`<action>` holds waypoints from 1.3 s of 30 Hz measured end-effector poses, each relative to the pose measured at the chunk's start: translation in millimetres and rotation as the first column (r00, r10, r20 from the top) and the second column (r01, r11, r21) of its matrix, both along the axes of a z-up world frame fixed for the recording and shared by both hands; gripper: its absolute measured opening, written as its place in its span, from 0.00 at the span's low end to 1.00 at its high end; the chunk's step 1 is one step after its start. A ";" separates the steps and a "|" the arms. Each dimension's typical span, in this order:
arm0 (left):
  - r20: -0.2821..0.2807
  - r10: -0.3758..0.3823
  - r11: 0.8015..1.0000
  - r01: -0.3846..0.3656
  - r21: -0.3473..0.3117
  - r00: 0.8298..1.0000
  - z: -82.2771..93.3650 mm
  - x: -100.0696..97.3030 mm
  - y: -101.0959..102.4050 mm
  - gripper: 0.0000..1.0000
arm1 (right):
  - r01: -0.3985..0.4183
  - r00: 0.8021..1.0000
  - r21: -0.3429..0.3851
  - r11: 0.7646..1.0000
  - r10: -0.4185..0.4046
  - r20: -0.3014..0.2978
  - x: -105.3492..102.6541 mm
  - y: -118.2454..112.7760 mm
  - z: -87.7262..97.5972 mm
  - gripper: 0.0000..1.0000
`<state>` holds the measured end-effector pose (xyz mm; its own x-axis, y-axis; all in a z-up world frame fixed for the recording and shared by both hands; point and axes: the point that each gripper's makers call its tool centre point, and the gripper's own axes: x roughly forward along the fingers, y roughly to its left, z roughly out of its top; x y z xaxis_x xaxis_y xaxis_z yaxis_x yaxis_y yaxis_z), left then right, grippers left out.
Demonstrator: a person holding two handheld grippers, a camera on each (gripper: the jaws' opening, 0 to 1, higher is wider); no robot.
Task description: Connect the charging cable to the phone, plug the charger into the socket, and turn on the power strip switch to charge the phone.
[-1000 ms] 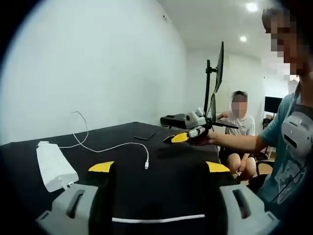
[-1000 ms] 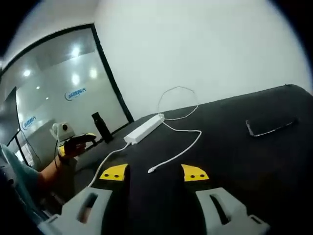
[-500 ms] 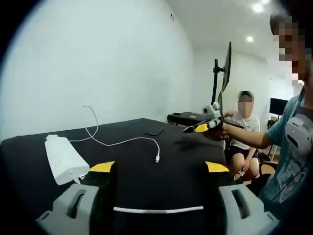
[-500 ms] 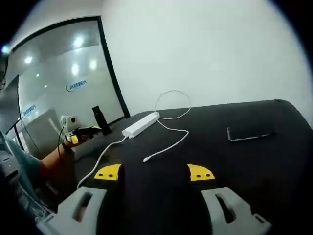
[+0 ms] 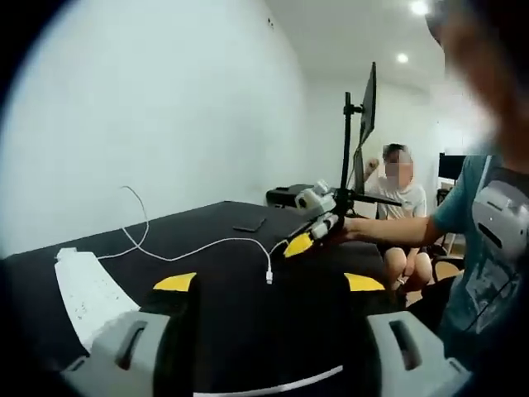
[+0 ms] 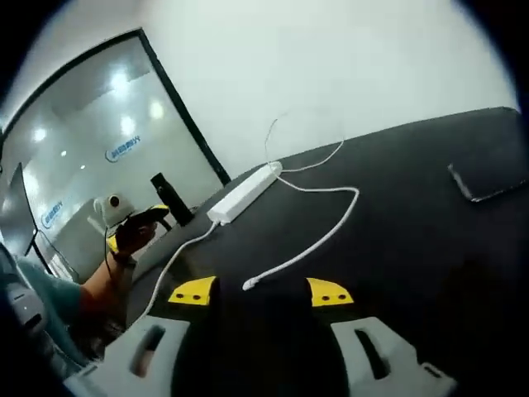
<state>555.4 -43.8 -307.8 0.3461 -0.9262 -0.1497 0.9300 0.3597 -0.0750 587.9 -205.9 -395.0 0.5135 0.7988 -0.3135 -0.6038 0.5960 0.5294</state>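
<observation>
Just ahead of the right claw, its jaws spread and empty, lies the charging cable tip.

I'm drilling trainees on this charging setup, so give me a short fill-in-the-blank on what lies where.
1. The power strip is coloured ____.
2. The cable's free plug lies on the table, connected to ____.
3. The right tongs stand ____, holding nothing.
4. The phone lies flat on the ____ tabletop.

Missing: white; nothing; open; black
</observation>
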 end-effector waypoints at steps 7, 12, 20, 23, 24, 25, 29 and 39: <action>-0.029 -0.061 0.998 0.062 0.013 0.998 -5.5 23.2 -28.1 0.61 | 0.010 1.000 0.011 1.000 -0.010 -0.006 13.4 6.9 -3.2 0.11; -0.073 -0.087 0.996 0.089 0.019 0.993 -4.7 30.4 -52.7 0.60 | -0.003 1.000 0.032 0.999 0.003 -0.005 10.4 -2.5 16.0 0.02; -0.161 -0.135 0.991 0.132 -0.030 0.978 31.2 38.2 -102.1 0.56 | 0.006 0.941 -0.401 0.916 0.131 0.313 27.6 -29.8 63.9 0.02; -0.156 -0.146 0.989 0.137 -0.062 0.977 55.7 43.6 -113.9 0.56 | 0.136 0.876 -0.545 0.827 0.157 0.457 40.2 -41.7 81.5 0.02; -0.156 -0.149 0.987 0.138 -0.078 0.976 64.7 46.7 -116.6 0.56 | 0.177 0.848 -0.586 0.790 0.180 0.499 44.1 -45.2 84.8 0.02; -0.158 -0.148 0.987 0.136 -0.085 0.976 76.6 53.1 -119.7 0.56 | 0.232 0.812 -0.638 0.734 0.215 0.543 48.6 -49.9 87.7 0.02; -0.142 -0.148 0.987 0.136 -0.088 0.979 108.9 77.0 -129.8 0.56 | 0.372 0.699 -0.724 0.581 0.338 0.631 61.5 -54.5 88.5 0.02; -0.477 -0.264 0.963 0.207 -0.171 0.838 119.5 105.3 -168.4 0.58 | 0.626 0.506 -0.672 0.395 0.451 0.736 88.7 -78.1 120.9 0.02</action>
<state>660.7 -212.2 -188.2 0.0230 -0.9904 -0.1363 0.8158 0.0974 -0.5701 676.6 -283.9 -274.2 0.9459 0.2958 -0.1335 -0.2464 0.3869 -0.8886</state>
